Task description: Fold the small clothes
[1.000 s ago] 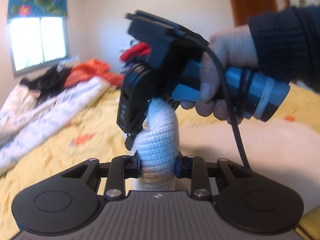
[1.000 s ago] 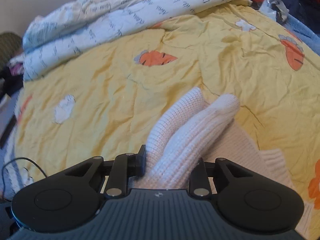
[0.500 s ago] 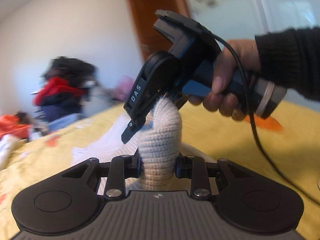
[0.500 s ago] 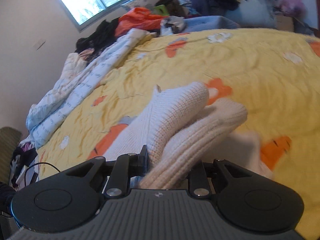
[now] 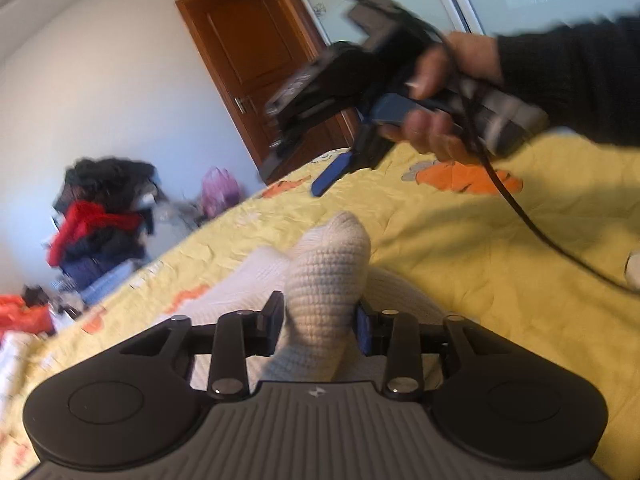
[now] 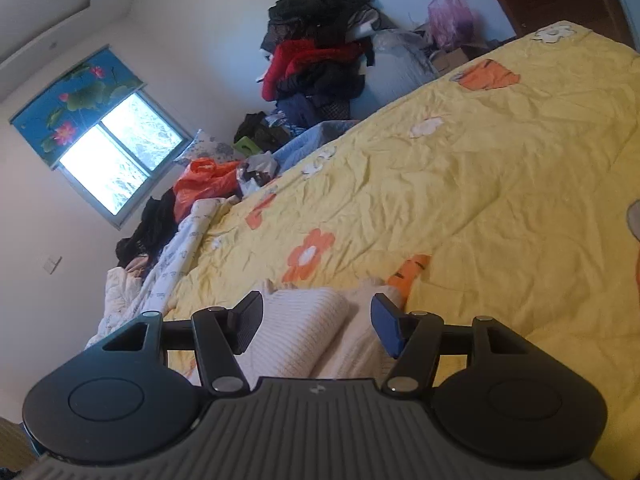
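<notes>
While the left claw (image 5: 318, 322) is opening, its pads flank a bunched cream knit garment (image 5: 326, 268) on the yellow bed (image 5: 460, 248). Only the left view shows the right claw (image 5: 304, 152), blurred, beyond the garment. Right view: jaws opening, wide apart, clear of the knit fold (image 6: 300, 320) between them. No legible writing.

Both views low over bed (image 5: 480, 240)

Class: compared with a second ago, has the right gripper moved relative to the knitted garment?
Yes. The right gripper has let go; its jaws are opening, clear of the cream knitted garment, which lies on the yellow bedspread.
</notes>
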Available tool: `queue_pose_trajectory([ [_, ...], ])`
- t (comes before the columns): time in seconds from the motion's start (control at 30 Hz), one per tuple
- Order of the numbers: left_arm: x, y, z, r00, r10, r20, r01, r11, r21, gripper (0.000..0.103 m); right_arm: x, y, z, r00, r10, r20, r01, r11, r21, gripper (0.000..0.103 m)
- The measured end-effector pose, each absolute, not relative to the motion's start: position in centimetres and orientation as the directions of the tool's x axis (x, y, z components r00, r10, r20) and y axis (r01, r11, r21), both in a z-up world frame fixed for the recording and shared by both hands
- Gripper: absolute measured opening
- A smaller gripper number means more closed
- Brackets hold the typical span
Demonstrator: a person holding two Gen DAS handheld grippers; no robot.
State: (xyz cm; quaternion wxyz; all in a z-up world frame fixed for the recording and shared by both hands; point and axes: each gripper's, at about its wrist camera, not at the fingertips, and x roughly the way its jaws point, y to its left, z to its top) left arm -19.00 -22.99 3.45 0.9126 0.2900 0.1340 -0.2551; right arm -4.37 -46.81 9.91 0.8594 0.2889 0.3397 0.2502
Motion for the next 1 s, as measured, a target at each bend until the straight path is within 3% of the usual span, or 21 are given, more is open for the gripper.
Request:
queue_pose_trajectory([
  [0.13, -19.8, -24.5, 1.8, 0.844, -0.370, -0.390, 0.536, 0.629, 0.563, 0.039, -1.3, -43.0, 9.6, 0.544, 0.658, -0.521, -0.289, 0.729, 0.621, 0.064],
  [0.3, -19.8, -25.2, 1.8, 0.847, -0.372, -0.380, 0.531, 0.625, 0.572, 0.042, 1.8, -39.4, 7.5, 0.430, 0.580, -0.692, -0.269, 0.814, 0.515, 0.063],
  [0.33, -19.7, -25.2, 1.6, 0.846, -0.375, -0.378, 0.532, 0.621, 0.575, 0.042, 1.8, -39.2, 7.3, 0.428, 0.585, -0.689, -0.276, 0.810, 0.517, 0.060],
  [0.37, -19.6, -25.2, 1.5, 0.841, -0.380, -0.386, 0.541, 0.617, 0.571, 0.039, 1.9, -38.9, 7.2, 0.426, 0.593, -0.683, -0.292, 0.805, 0.516, 0.045],
  [0.43, -19.9, -25.0, 1.8, 0.831, -0.389, -0.397, 0.555, 0.618, 0.557, 0.032, 1.5, -38.7, 7.1, 0.440, 0.588, -0.679, -0.314, 0.809, 0.498, 0.026],
  [0.53, -20.7, -24.6, 2.8, 0.835, -0.411, -0.365, 0.550, 0.622, 0.557, 0.030, 0.3, -39.6, 8.4, 0.483, 0.598, -0.640, -0.334, 0.801, 0.496, 0.017],
  [0.6, -21.3, -24.6, 3.1, 0.831, -0.428, -0.357, 0.556, 0.601, 0.574, 0.030, -0.8, -40.7, 10.2, 0.518, 0.618, -0.591, -0.357, 0.784, 0.508, 0.016],
  [0.67, -21.3, -25.0, 2.0, 0.800, -0.440, -0.407, 0.599, 0.550, 0.582, 0.030, -1.6, -41.8, 10.9, 0.541, 0.621, -0.567, -0.361, 0.780, 0.510, 0.016],
  [0.7, -21.1, -25.3, 1.0, 0.784, -0.440, -0.437, 0.620, 0.522, 0.586, 0.030, -1.6, -42.2, 10.3, 0.534, 0.613, -0.583, -0.345, 0.787, 0.511, 0.016],
  [0.77, -21.7, -25.6, -0.9, 0.805, -0.455, -0.382, 0.582, 0.479, 0.657, 0.030, -0.9, -42.5, 7.4, 0.498, 0.539, -0.679, -0.277, 0.841, 0.465, 0.015],
  [0.83, -22.0, -25.4, -0.7, 0.811, -0.458, -0.364, 0.571, 0.480, 0.666, 0.031, -1.1, -43.3, 6.0, 0.513, 0.561, -0.650, -0.241, 0.820, 0.519, 0.015],
  [0.93, -21.6, -23.8, 0.9, 0.789, -0.494, -0.366, 0.608, 0.542, 0.580, 0.037, -1.7, -43.4, 5.9, 0.544, 0.558, -0.627, -0.206, 0.813, 0.545, 0.031],
  [1.0, -21.8, -22.4, 1.9, 0.758, -0.534, -0.375, 0.648, 0.551, 0.526, 0.049, -2.5, -43.3, 5.6, 0.559, 0.563, -0.608, -0.212, 0.807, 0.552, 0.037],
])
